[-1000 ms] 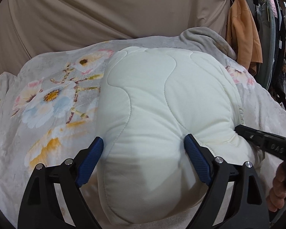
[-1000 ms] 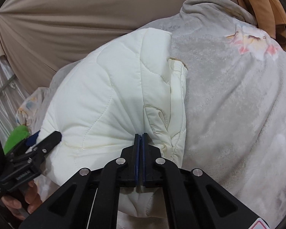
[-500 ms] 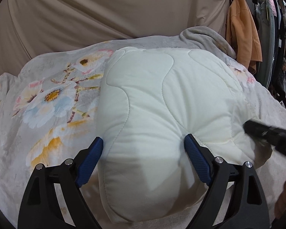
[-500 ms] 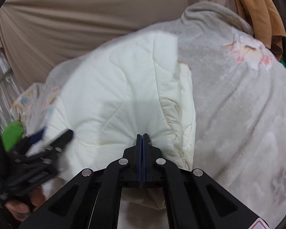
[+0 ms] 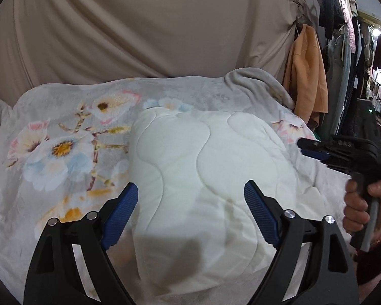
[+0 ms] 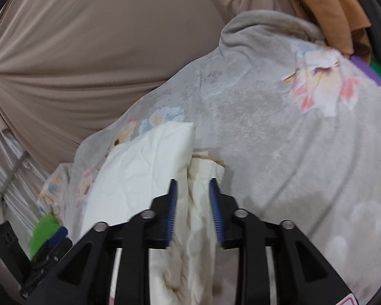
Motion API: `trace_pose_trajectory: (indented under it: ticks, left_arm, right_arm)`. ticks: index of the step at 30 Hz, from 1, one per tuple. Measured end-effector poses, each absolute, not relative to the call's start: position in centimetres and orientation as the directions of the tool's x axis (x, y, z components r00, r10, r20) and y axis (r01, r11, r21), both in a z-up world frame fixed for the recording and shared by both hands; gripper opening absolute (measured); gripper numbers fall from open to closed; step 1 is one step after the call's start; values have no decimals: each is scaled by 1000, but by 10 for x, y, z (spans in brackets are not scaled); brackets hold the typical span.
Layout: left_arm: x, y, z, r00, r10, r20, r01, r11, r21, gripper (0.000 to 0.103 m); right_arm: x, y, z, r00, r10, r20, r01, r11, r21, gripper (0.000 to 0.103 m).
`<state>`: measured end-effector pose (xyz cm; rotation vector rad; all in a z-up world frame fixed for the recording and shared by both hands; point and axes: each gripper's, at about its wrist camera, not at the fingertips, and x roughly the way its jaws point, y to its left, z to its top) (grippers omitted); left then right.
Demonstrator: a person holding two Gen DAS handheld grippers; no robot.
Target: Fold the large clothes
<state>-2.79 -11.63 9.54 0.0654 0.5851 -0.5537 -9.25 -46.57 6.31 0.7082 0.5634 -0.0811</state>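
A: Where is the garment now?

B: The white quilted garment (image 5: 205, 178) lies in a folded bundle on the floral blanket (image 5: 63, 147), which covers whatever surface is underneath. It sits a little right of the middle, with the beige curtain (image 5: 139, 25) behind the far edge.

A: And the tools?

B: The left tool (image 5: 190, 213) is wide open, hanging over the near end of the bundle; its blue pads (image 5: 120, 216) press on nothing. The right tool (image 6: 193, 211) is opening at this moment. The layered right edge of the garment (image 6: 200, 198) still lies between its pads, but I judge they no longer pinch it.

A: What could go wrong from here?

B: The padding is springy. With neither tool pressing, the top layer could puff up and the fold could creep open, most likely at that loose right edge where the layers are stacked unevenly.

A: Anything else?

B: If the right tool draws back before its jaws are clear, a pad could snag the hem and drag the edge askew. The plush blanket may also shift under the bundle if either tool pushes sideways instead of down.
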Motion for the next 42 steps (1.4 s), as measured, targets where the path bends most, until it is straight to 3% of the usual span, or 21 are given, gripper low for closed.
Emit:
trace_pose_trajectory:
  ticks: [5, 7, 8, 11, 13, 15, 17, 19, 22, 26, 29, 31, 32, 35, 40, 42]
  left_arm:
    - [-17, -132, 84, 668, -472, -576, 519, 850, -94, 83]
    - [-16, -137, 81, 660, -472, -585, 522, 847, -94, 83]
    - [-17, -137, 82, 659, -478, -581, 528, 844, -95, 83]
    - [-23, -137, 90, 673, -488, -555, 538, 839, -85, 83]
    - [-23, -140, 88, 673, -483, -560, 541, 838, -71, 85]
    - [-19, -146, 79, 670, -457, -585, 534, 844, -47, 85]
    - [-15, -151, 64, 671, -433, -602, 530, 848, -20, 87]
    - [-21, -156, 62, 696, -414, -587, 527, 849, 27, 89]
    - [-21, -162, 58, 704, -385, -597, 520, 852, 64, 89]
    - [-16, -155, 57, 689, -401, -604, 517, 856, 21, 89]
    - [-18, -157, 56, 697, -395, -598, 512, 859, 29, 90]
    - [-20, -157, 55, 700, -393, -596, 510, 860, 33, 90]
    - [-20, -156, 55, 698, -394, -598, 509, 860, 29, 90]
    - [-20, -153, 56, 688, -405, -603, 508, 861, 1, 90]
    - [-15, -148, 53, 696, -382, -607, 471, 882, -15, 90]
    - [-13, -150, 49, 704, -372, -605, 463, 886, -7, 91]
  right_arm:
    - [-43, -460, 48, 802, 261, -537, 187, 745, 641, 49]
    - [-27, -447, 47, 770, 294, -566, 153, 776, 612, 22]
    - [-27, -442, 56, 780, 290, -555, 132, 790, 599, 14]
    - [-57, -428, 108, 871, 292, -395, -20, 824, 566, 8]
    - [-75, -424, 124, 902, 266, -342, -47, 845, 532, 7]
    - [-64, -427, 98, 874, 168, -457, 74, 882, 465, 7]
    - [-37, -436, 46, 782, 178, -597, 168, 863, 477, 10]
    - [-35, -445, 16, 765, 246, -595, 173, 811, 558, 13]
    - [-58, -453, 35, 802, 213, -558, 179, 806, 565, 18]
    - [-101, -492, 44, 866, 162, -473, 220, 727, 651, 23]
    - [-88, -507, 23, 803, 169, -571, 299, 714, 633, 25]
    - [-70, -501, 7, 763, 293, -576, 242, 697, 675, 25]
    - [-62, -497, 5, 752, 321, -577, 224, 698, 680, 24]
    - [-39, -479, 7, 723, 335, -604, 191, 743, 641, 8]
    - [-15, -453, 35, 750, 333, -571, 76, 815, 575, 6]
    - [3, -450, 15, 700, 313, -642, 96, 850, 519, 6]
